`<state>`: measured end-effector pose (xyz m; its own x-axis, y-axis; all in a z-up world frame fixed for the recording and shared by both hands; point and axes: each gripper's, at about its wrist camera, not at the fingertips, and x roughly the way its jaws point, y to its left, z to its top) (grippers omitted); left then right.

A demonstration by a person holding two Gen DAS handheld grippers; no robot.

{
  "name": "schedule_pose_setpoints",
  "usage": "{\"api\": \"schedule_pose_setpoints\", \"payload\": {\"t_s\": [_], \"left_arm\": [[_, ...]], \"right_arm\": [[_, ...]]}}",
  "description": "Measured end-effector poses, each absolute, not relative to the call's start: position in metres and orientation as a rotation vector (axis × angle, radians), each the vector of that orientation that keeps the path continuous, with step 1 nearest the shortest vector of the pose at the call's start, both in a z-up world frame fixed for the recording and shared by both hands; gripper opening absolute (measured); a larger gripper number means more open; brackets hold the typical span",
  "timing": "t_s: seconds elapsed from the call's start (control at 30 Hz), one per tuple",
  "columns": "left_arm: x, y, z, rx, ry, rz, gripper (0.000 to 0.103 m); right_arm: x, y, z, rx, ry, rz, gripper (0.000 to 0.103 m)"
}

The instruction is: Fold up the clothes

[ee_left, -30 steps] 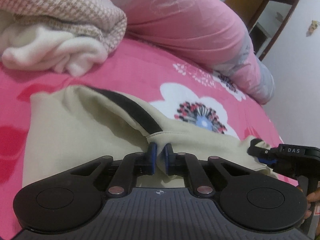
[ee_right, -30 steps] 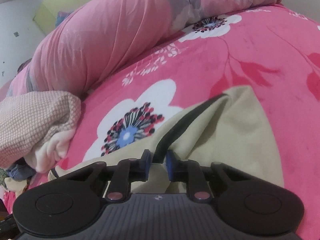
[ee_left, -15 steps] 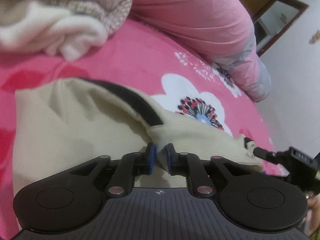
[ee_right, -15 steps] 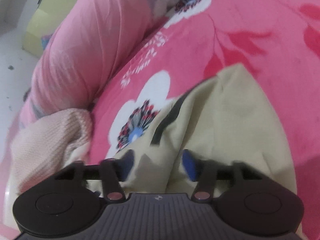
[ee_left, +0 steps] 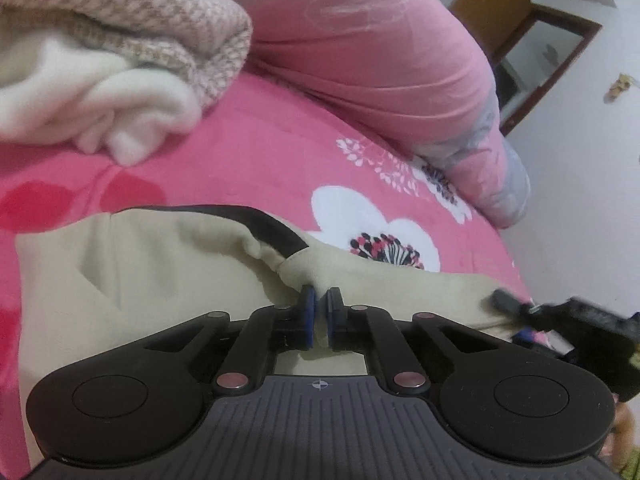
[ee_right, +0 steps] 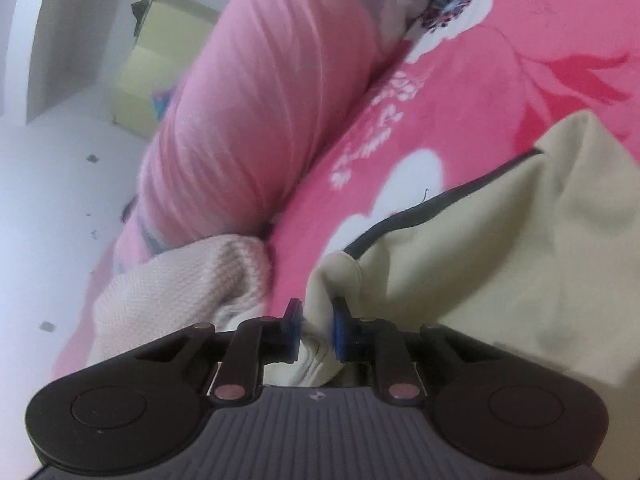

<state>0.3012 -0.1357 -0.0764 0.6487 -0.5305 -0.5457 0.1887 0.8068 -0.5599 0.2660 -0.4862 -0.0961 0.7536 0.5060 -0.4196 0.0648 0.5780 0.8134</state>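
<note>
Pinching beige garment (ee_left: pixel 160 280): L gripper (ee_left: pixel 319 308); cardboard box (ee_right: pixel 160 68) R-view only.

Both wrist views — low, close — share beige garment (ee_left: pixel 168 280).

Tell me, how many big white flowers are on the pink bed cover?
2 in the left wrist view: one big white flower just behind the beige garment, one smaller flower beside the pink rolled quilt. More may hide under clothes.

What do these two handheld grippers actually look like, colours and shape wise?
The left gripper and right gripper look alike: black linkage arms with pinkish metal pivot pins, blue fingertip pads, two round black discs, and a ribbed dark grey body bearing a small white crosshair mark. No cables or sleeves show.
</note>
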Motion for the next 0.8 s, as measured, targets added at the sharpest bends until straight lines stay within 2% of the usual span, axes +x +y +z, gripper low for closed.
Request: {"api": "schedule_pose_setpoints", "payload": {"t_s": [0.13,0.23,0.37,0.47,0.57,0.63,0.67,0.73,0.77,0.8], "left_arm": [[0.299,-0.139,-0.083,-0.445,0.783,-0.445,0.004],[0.298,-0.140,-0.085,-0.429,0.789,-0.446,0.004],[0.297,-0.144,-0.082,-0.379,0.730,-0.395,0.004],[0.297,-0.145,-0.078,-0.380,0.658,-0.356,0.004],[0.299,-0.145,-0.079,-0.397,0.695,-0.393,0.004],[0.293,-0.140,-0.079,-0.394,0.716,-0.427,0.006],[0.289,-0.138,-0.078,-0.392,0.726,-0.444,0.009],[0.283,-0.133,-0.078,-0.389,0.747,-0.478,0.024],[0.278,-0.133,-0.075,-0.356,0.728,-0.482,0.036],[0.272,-0.134,-0.071,-0.323,0.708,-0.487,0.043]], "right_arm": [[0.265,-0.490,-0.119,0.879,0.773,0.223,0.016],[0.267,-0.485,-0.113,0.801,0.777,0.217,0.017],[0.272,-0.464,-0.100,0.601,0.746,0.204,0.018],[0.269,-0.460,-0.095,0.599,0.689,0.213,0.018],[0.268,-0.465,-0.098,0.634,0.672,0.200,0.020],[0.270,-0.469,-0.105,0.646,0.732,0.158,0.037],[0.268,-0.472,-0.107,0.663,0.747,0.148,0.038],[0.260,-0.480,-0.101,0.696,0.733,0.148,0.050],[0.253,-0.482,-0.095,0.685,0.715,0.138,0.052],[0.245,-0.483,-0.088,0.655,0.693,0.128,0.054]]}}
